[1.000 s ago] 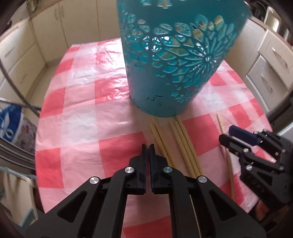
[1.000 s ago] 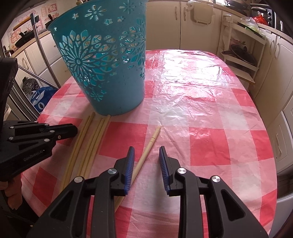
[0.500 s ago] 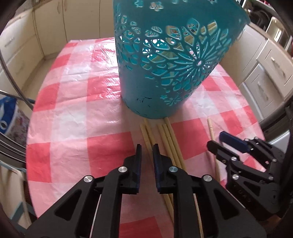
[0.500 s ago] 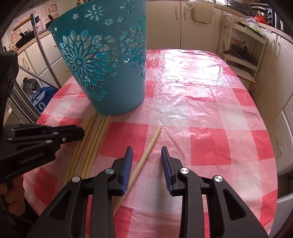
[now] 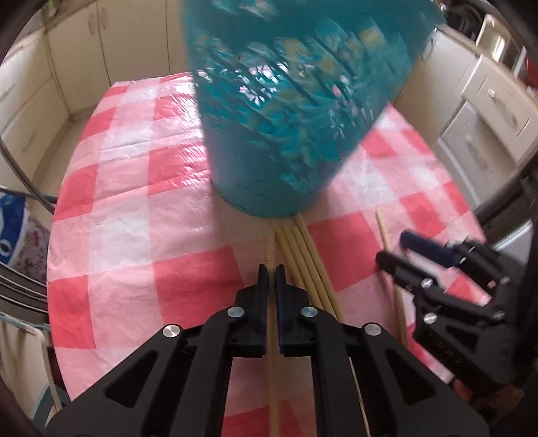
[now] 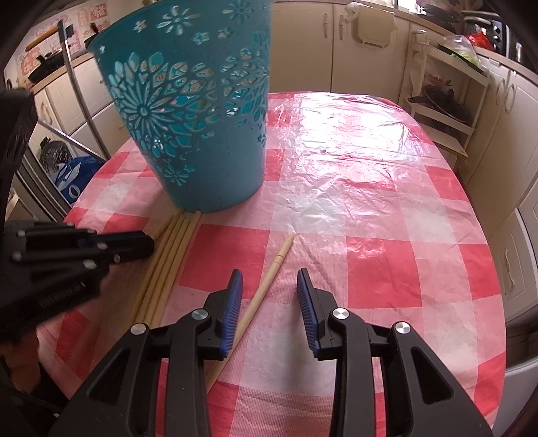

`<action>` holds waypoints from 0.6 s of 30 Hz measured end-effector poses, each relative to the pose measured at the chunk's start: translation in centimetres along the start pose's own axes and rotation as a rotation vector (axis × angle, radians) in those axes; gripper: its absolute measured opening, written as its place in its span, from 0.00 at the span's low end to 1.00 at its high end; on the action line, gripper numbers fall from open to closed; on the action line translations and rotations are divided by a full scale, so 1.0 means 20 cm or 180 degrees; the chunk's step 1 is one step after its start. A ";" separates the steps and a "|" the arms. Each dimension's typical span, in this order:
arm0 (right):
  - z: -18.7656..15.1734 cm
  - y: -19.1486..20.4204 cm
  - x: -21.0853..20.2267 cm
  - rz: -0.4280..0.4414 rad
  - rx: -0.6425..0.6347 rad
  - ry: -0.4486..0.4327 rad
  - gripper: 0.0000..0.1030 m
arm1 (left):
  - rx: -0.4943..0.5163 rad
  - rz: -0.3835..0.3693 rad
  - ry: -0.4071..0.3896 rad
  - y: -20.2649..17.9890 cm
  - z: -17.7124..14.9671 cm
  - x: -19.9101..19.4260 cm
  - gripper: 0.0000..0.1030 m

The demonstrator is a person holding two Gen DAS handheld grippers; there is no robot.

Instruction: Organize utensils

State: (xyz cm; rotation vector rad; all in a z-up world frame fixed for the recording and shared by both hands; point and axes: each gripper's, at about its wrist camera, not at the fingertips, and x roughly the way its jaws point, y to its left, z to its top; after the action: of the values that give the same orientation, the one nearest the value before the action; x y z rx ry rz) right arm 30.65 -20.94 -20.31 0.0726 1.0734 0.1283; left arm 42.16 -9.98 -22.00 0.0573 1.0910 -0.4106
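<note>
1. Closed since half a second back: left tongs, now pinching one chopstick beside the bundle at the teal basket.
2. Right tongs half open, closing slightly, straddling a lone chopstick on the worktop without touching.

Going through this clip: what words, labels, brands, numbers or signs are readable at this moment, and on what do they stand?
No text can be read.
Embossed lettering on the body of the right gripper: too faint and blurred to read.
Body of the left gripper: motion-blurred, no lettering can be made out.
Red paper decorations on the wall: too small to read.
White print on the blue bag beside the table: not legible.
</note>
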 end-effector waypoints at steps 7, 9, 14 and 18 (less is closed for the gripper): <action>0.00 0.02 0.00 0.0013 -0.0073 -0.0005 0.16 | -0.0505 0.0179 -0.1602 0.26 0.16 -0.62 0.04; 0.01 0.03 0.01 0.0000 -0.0070 -0.0003 0.16 | -0.0502 0.0022 -0.2427 0.21 0.15 -0.85 0.04; 0.02 0.03 0.01 0.0011 -0.0038 0.0005 0.16 | -0.0328 0.0032 -0.3677 -0.04 0.10 -1.13 0.04; 0.02 0.01 0.01 0.0041 0.0009 0.0008 0.16 | -0.0363 0.0242 -0.4162 -0.17 0.12 -1.16 0.04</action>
State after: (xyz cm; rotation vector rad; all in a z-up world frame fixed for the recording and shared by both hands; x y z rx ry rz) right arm 31.12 -20.76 -20.25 0.0819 1.0756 0.1384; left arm 33.97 -6.80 -0.24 -0.2463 -0.1812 -0.2278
